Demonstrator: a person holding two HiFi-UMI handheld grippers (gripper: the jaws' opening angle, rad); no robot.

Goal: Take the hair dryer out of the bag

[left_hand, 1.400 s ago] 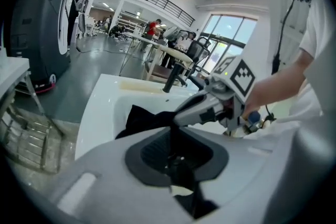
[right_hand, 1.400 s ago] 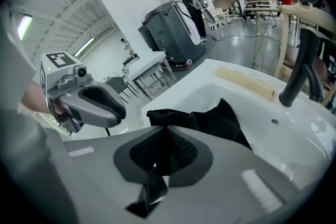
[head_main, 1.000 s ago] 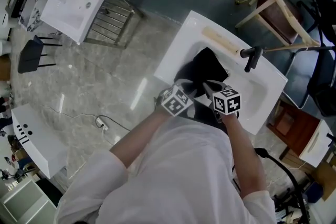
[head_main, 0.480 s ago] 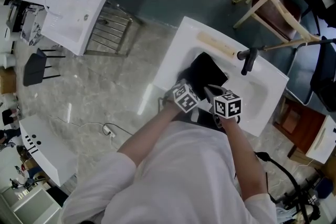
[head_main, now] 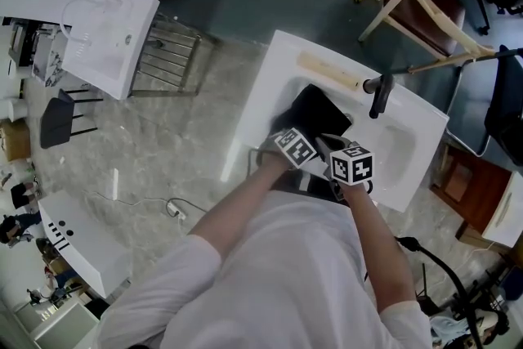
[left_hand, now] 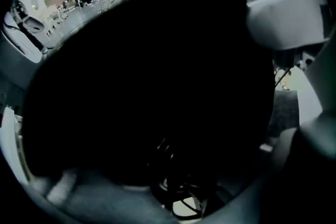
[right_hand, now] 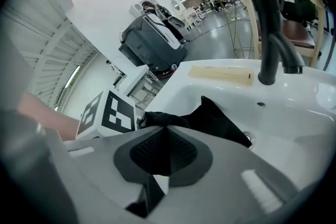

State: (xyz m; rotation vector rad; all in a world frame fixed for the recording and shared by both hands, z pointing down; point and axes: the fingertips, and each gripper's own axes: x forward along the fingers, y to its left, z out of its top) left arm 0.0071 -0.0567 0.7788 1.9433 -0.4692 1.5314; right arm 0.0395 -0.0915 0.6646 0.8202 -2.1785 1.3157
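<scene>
The hair dryer itself cannot be made out. Only thin cord loops (left_hand: 181,198) are glimpsed deep in the dark mouth of the single black bag (head_main: 320,112), which is slumped in the bowl of a white sink (head_main: 270,86). Nearly all of the left gripper view is filled by the bag's cloth, and whatever lies below is blocked by it.

Behind the bag, one black faucet (head_main: 377,96) is mounted on the sink's rear ledge. One pale wooden strip (head_main: 327,71) is laid along that ledge beside it.

Two hand-held grippers are seen side by side at the sink's near edge. The left hand-held gripper (head_main: 296,145) is tipped steeply down into the bag. Its jaws are spread wide, having just been opening, with only the bag's dark interior between them. The right hand-held gripper (right_hand: 160,132) is angled more shallowly, its jaws pressed together on a fold of the bag's edge. Both forearms, in white sleeves (head_main: 270,257), are stretched forward from the bottom of the head view.

Farther off, a second white sink (head_main: 110,24) is set beside a metal rack (head_main: 167,53) on the grey marbled floor (head_main: 147,135). One wooden chair (head_main: 425,8) is placed beyond the faucet, and a cable (head_main: 176,210) is trailed across the floor.
</scene>
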